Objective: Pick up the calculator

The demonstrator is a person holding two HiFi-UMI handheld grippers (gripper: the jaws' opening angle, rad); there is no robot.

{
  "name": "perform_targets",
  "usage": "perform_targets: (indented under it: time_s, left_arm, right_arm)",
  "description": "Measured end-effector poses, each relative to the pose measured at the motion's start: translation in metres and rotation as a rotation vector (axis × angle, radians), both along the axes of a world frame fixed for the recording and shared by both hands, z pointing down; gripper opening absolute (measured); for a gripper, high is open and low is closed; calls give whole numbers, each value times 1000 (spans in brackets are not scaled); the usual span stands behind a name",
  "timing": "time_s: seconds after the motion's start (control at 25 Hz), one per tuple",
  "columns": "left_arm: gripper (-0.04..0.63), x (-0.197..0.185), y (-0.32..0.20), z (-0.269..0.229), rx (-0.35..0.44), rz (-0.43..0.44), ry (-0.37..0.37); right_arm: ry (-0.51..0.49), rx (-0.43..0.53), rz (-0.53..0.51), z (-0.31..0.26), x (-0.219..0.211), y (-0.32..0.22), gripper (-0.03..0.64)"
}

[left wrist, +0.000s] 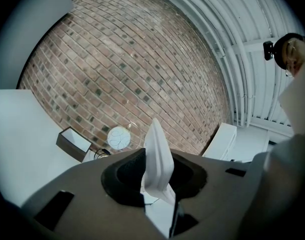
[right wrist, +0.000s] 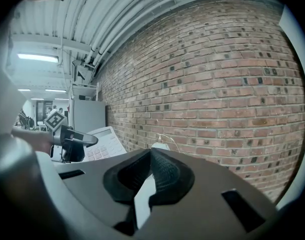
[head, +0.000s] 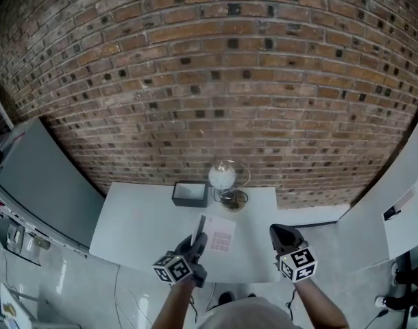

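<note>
Brick wall (head: 216, 60) fills the back. White table (head: 140, 225) stands in front of it, with a grey cabinet (head: 44, 184) to the left.

The calculator (head: 220, 237) is over the near middle of the table, keys facing up in the head view. It is pinched at its left edge by the left gripper (head: 199, 242). In the left gripper view the calculator (left wrist: 157, 159) stands edge-on between the two dark pads, and both pads press on its faces. Most of its body sticks out past the fingertips toward the wall. The left gripper (left wrist: 155, 171) points roughly level.

In the right gripper view the calculator (right wrist: 100, 144) shows tilted, keys visible, in the grip of the left gripper (right wrist: 85, 140). It looks raised off the tabletop.

The right gripper (head: 283, 237) is just right of the calculator, not touching it, near the table's right front edge. Its fingers are pressed together at the tips with nothing between them (right wrist: 151, 156).

A dark open box (head: 190, 195) sits at the back of the table, also seen in the left gripper view (left wrist: 72, 143). Just beside it on the right is a white ball (head: 222, 176) on a wire stand, which also shows in that view (left wrist: 119, 137). Both are well apart from the calculator.
</note>
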State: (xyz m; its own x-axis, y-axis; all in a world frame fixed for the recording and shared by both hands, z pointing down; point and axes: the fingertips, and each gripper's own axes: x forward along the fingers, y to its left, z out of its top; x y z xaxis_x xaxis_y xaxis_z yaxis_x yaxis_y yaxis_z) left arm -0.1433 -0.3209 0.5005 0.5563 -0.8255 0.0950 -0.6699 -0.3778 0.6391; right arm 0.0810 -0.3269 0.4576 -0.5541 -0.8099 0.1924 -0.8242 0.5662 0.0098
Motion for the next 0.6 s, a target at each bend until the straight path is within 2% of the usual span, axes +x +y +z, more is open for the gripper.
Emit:
perform_targets:
  time_s: [0.6]
  left_arm:
    - [114,1,4,2,-4,-2,11]
  right_arm:
    - [-10,-4,-2,4,-1,0,11]
